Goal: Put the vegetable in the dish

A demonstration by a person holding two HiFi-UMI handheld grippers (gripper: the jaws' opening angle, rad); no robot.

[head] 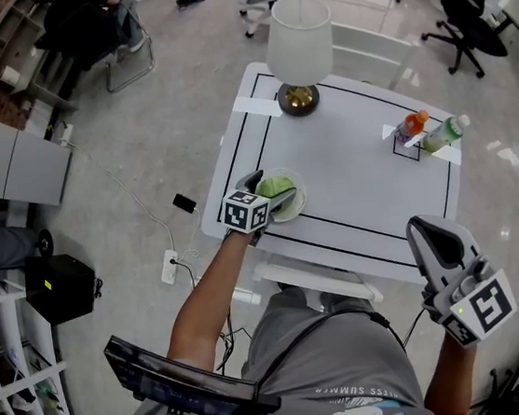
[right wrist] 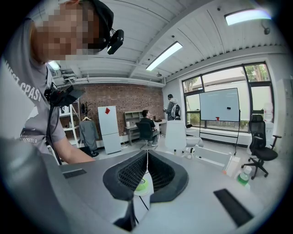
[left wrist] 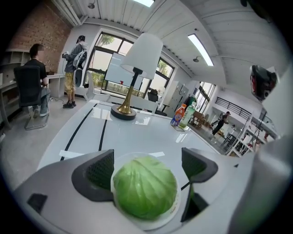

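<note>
White table [head: 359,180], black line border. Lamp [head: 299,47] with a white shade and brass base stands at the far edge; all places are taken from it.

Cabbage [left wrist: 144,185]: round, pale green, leaves tight. It sits in the dish [left wrist: 153,224], a shallow white one. Both are on the table on the person's side of the lamp, well apart from it, close to the near black line.

Left gripper [left wrist: 146,171]: down at the dish, on the near side of the lamp, jaws spread wide. One jaw is on each side of the cabbage. There is a clear gap at the right jaw. The left jaw is close to the leaf; I cannot tell if it touches. Nothing is clamped, and the cabbage's weight rests on the dish.

Right gripper [right wrist: 147,157]: jaws closed pad to pad, nothing between them. It is held up off the table, farthest from the lamp, past the near edge and to the lamp's right, beside the person's body.

Two bottles, one with an orange cap [head: 411,127] and one with a green label [head: 445,133], stand just beside each other to the right of the lamp, near the table's right side.
</note>
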